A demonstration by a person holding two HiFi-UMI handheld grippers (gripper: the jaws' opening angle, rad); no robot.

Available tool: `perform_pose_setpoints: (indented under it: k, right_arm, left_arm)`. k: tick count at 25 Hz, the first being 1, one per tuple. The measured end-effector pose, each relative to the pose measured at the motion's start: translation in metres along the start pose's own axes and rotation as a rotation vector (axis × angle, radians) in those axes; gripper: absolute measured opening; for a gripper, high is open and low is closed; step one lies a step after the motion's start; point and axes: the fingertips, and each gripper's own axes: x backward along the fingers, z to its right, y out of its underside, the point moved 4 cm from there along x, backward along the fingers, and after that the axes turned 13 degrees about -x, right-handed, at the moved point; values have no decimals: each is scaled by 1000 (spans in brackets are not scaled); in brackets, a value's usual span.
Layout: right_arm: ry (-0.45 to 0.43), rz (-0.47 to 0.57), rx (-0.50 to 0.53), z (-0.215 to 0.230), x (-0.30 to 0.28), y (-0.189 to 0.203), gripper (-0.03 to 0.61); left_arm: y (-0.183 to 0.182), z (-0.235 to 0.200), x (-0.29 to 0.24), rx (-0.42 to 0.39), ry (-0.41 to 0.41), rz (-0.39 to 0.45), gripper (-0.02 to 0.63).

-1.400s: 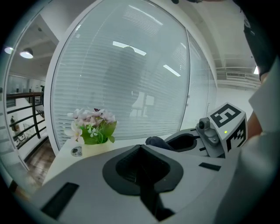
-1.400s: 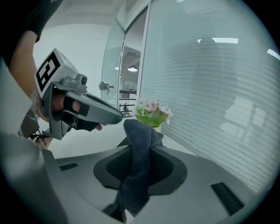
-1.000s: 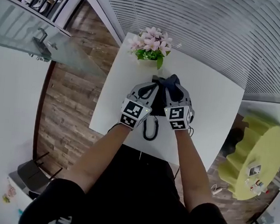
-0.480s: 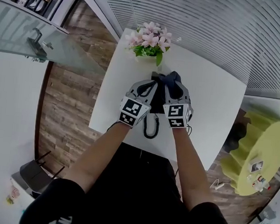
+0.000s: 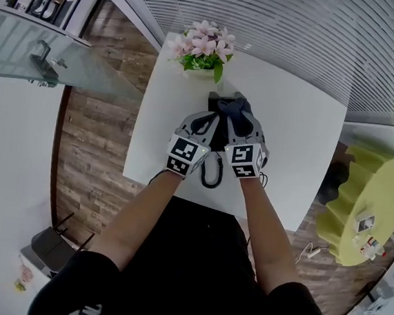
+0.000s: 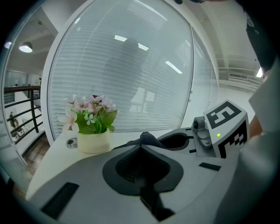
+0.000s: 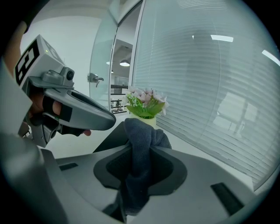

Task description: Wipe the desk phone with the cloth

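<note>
Since the cloth (image 7: 142, 131) is soft, light and limp, I judge it will fold and slip under pressure, so a firm pinch across its bunched middle suits wiping. My right gripper (image 7: 139, 151) is clamped on it, and dark blue-grey folds stand above the jaws. My left gripper (image 6: 141, 146) has its jaws together on nothing. The black desk phone (image 5: 217, 140) sits toward the front edge of the bench (image 5: 302, 149), beneath both grippers.
</note>
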Motion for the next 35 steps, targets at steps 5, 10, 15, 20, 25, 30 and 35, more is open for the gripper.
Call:
perform_pose_setpoints:
  k: [5,10,15,20,25,30,35]
  right_arm:
    - [2,-6,0,-4,6,12,112]
    - [6,0,-16,-7,10,20,110]
    - [12,0,-33,-9,14,27,110]
    - [13,2,-42,-13,19,37,111]
    - [17,1,-57,-16,25,48,112]
    - [13,-8,-58,-19,31,57,110]
    - [8,-23,-61,-23,37,67,110]
  left_arm:
    - [9,7,1,-3,6,-12,11]
    - [19,16,4,12,17,-27,11]
    - [28,24,6,18,29,-41,11]
    - [31,29,6,14,38,-47,11]
    - [37,33,7,17,42,-57,11]
    - [44,38,9,19,46,-70,11]
    - [49,43,11,25,54,-79,11]
